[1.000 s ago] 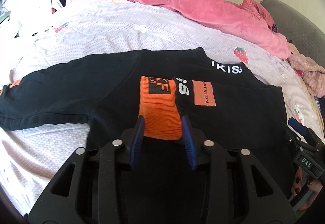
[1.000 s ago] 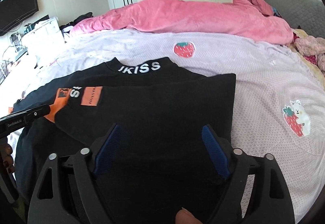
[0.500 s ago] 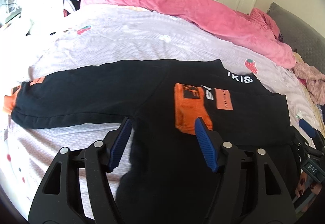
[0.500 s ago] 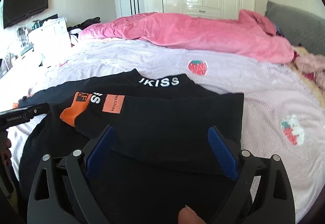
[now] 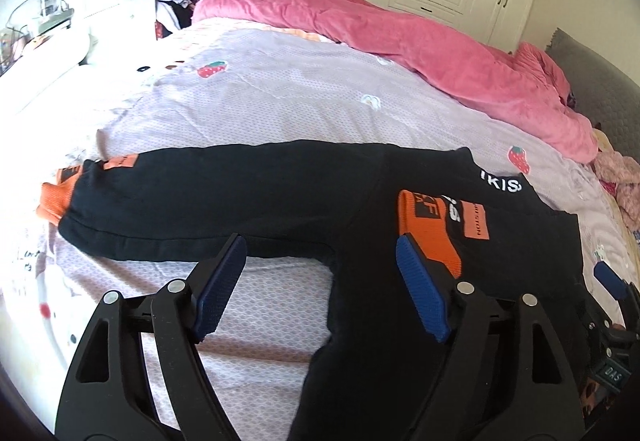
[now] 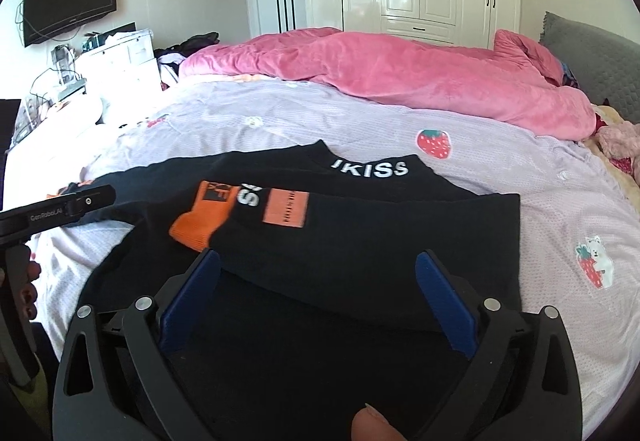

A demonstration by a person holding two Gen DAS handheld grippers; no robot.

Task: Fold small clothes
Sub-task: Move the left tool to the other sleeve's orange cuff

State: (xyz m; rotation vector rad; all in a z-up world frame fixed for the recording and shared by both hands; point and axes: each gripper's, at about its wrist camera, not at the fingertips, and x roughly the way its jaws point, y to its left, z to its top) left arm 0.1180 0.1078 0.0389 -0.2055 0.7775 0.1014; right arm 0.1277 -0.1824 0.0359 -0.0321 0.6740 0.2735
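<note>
a lilac bedsheet printed with strawberries (image 5: 304,109) covers the wide bed, with a rumpled pink plush duvet (image 6: 400,73) heaped along its far side. a black long-sleeved top with orange cuffs and white collar lettering (image 5: 280,193) lies flat on the sheet near the front edge; one sleeve is folded across the chest, its orange ribbed cuff (image 6: 202,217) resting on the body, and the other sleeve stretches out sideways to its own orange cuff (image 5: 56,197). the left gripper (image 5: 320,281) hovers just above the top's armpit, jaws spread wide and empty. the right gripper (image 6: 316,301) hangs over the top's lower half, jaws likewise wide and empty.
</note>
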